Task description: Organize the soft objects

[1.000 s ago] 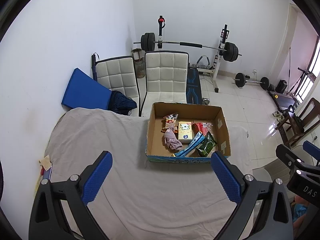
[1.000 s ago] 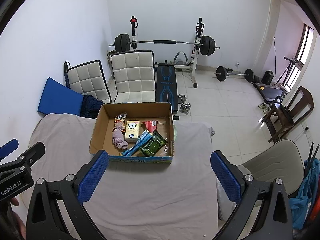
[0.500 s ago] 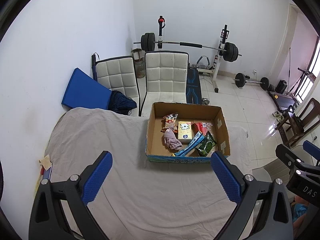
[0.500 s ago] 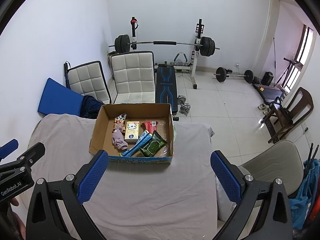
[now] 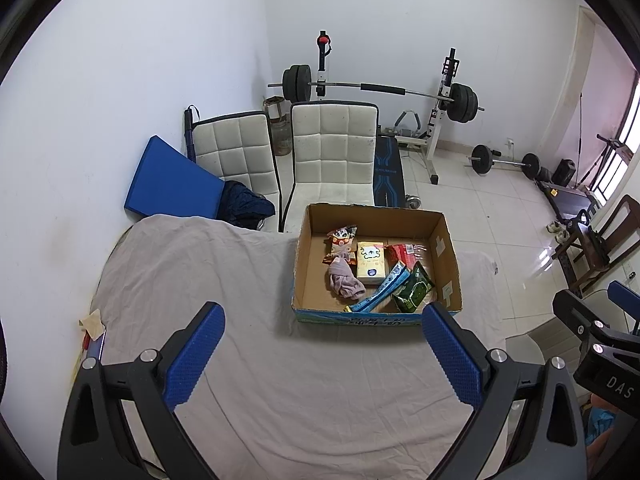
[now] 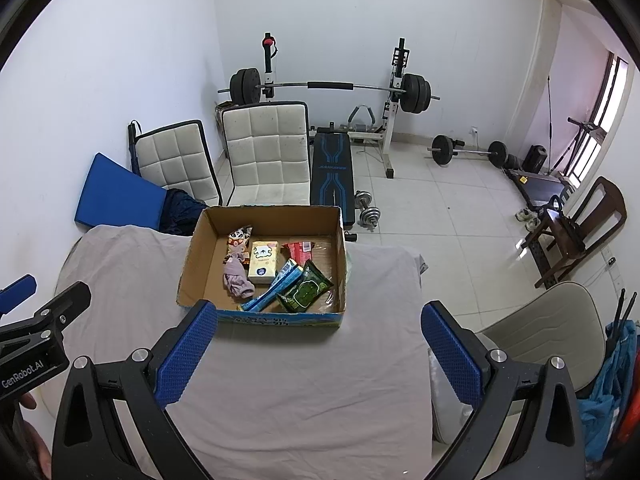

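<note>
On the sheet-covered table (image 5: 168, 272), the box (image 5: 444, 240) sits at the far edge, within reach of both grippers. It holds the soft items in one cluster: a pink cloth (image 5: 345, 283), a tissue pack (image 5: 371, 262), a snack bag (image 5: 341, 240), a red packet (image 5: 404, 251), a blue tube (image 5: 385, 288) and a green pouch (image 5: 414, 292). The left gripper (image 5: 322, 346) and right gripper (image 6: 316, 344) hang short of the box, jaws spread wide and empty, probably so the cameras take in the whole load. This arrangement suits either items gathered or items awaiting removal. Compared with the earlier frames, nothing has shifted; both grippers hold station.
</note>
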The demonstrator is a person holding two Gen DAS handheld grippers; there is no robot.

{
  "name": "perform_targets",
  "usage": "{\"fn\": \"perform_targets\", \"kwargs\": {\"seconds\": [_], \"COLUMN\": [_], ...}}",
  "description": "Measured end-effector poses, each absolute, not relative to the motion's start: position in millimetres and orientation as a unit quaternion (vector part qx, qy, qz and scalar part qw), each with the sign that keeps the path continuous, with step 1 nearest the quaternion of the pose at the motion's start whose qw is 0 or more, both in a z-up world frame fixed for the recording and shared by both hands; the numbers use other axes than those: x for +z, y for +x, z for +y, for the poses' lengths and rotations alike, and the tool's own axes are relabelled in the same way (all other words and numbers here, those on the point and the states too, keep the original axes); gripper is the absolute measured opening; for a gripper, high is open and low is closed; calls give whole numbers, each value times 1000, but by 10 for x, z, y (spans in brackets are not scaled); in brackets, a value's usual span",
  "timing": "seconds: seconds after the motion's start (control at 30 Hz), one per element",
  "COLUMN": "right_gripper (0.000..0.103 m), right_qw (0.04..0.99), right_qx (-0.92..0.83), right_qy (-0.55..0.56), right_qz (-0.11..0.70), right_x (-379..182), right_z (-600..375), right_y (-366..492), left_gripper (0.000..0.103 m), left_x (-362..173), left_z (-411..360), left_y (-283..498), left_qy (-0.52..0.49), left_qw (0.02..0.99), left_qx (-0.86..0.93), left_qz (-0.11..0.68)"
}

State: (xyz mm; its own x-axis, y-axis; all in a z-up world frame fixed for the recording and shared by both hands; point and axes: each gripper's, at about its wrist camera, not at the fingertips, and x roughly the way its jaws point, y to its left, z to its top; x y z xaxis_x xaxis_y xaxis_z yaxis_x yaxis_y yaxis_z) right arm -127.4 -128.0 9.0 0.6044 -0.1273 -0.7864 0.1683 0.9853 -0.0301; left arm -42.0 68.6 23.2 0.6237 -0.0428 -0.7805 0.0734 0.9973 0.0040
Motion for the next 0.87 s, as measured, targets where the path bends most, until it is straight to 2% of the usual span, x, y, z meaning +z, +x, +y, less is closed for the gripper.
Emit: {"fn": "perform_targets", "kwargs": {"seconds": [0.87], "right_gripper": [103], "right_qw": [898], "right_qx": [-87], "right_qy": [18], "right_qz": [431], "right_x": [155], "right_z": [-1340], "right_y": [-1393], "left_gripper": [101], "left_x": [218], "left_z": [702], "left_y": [-425], "left_qy": [14], "left_qw": [900], "left_qx": [-39], "left_qz": [433]}}
